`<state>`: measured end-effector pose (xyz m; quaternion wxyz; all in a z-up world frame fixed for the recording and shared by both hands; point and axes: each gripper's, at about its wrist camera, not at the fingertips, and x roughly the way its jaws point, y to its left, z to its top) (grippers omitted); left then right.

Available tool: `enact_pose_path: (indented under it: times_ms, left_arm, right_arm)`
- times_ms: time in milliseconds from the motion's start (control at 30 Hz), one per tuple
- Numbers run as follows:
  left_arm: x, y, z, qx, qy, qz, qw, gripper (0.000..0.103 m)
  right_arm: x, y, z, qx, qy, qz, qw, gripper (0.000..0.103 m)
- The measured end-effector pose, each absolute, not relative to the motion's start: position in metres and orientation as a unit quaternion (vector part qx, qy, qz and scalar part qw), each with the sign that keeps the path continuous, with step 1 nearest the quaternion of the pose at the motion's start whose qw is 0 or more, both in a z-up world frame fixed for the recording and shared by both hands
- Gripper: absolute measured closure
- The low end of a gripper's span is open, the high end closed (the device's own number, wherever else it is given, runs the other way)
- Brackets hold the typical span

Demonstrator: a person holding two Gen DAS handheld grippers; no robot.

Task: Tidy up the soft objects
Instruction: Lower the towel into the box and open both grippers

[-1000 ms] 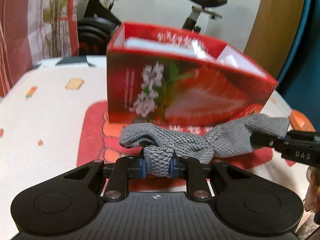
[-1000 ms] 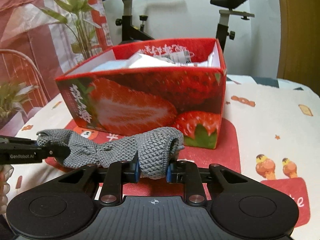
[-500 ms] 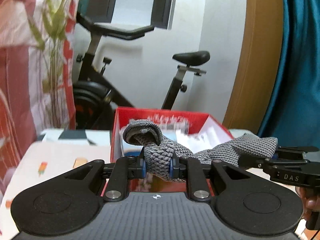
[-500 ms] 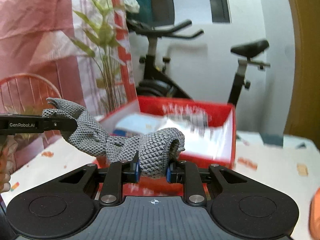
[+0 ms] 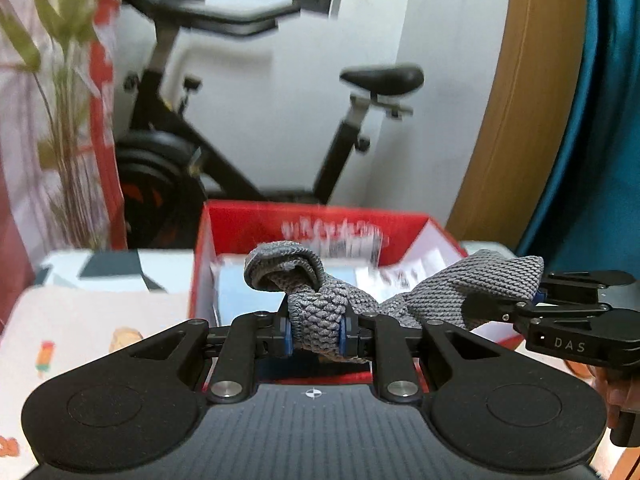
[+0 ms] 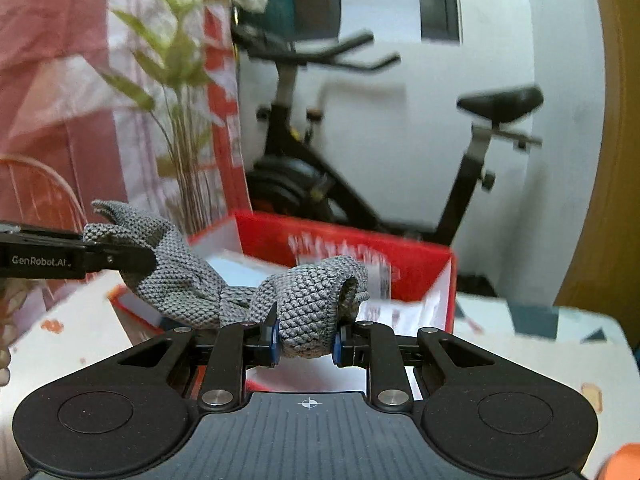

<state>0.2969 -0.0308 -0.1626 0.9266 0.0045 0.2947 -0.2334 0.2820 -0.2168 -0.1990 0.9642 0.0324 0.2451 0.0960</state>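
A grey knitted cloth (image 5: pixel 460 292) hangs stretched between both grippers, lifted above the table. My left gripper (image 5: pixel 314 334) is shut on one bunched end; it also shows at the left of the right wrist view (image 6: pixel 120 258). My right gripper (image 6: pixel 304 340) is shut on the other end (image 6: pixel 308 304); it also shows at the right of the left wrist view (image 5: pixel 532 300). The open red strawberry box (image 5: pixel 404 220) stands just beyond and below the cloth, with white and pale blue packets inside; it also shows in the right wrist view (image 6: pixel 420 272).
The table has a white cloth with small cartoon prints (image 5: pixel 80 340). An exercise bike (image 5: pixel 248 168) and a plant (image 6: pixel 180 92) stand behind the table. A wooden door frame (image 5: pixel 516 100) and a teal curtain are at the right.
Both grippers have raised the grey cloth from the table in front of the box to above its rim. The box's open top now shows beyond the cloth.
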Motion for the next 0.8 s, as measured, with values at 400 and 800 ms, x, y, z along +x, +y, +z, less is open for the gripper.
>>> enact_pose_path:
  times_ms: [400,800]
  left_arm:
    - [0.333,-0.033,-0.195,0.012,0.354,-0.23,0.906,0.082]
    - [0.342,-0.018,-0.186,0.003,0.327,-0.242,0.914,0.046]
  right_arm:
    - [0.314,-0.221,-0.241,0.056,0.322,0.088,0.941,0.082]
    - [0.315,-0.223,-0.24,0.039,0.321,0.074,0.943,0.071]
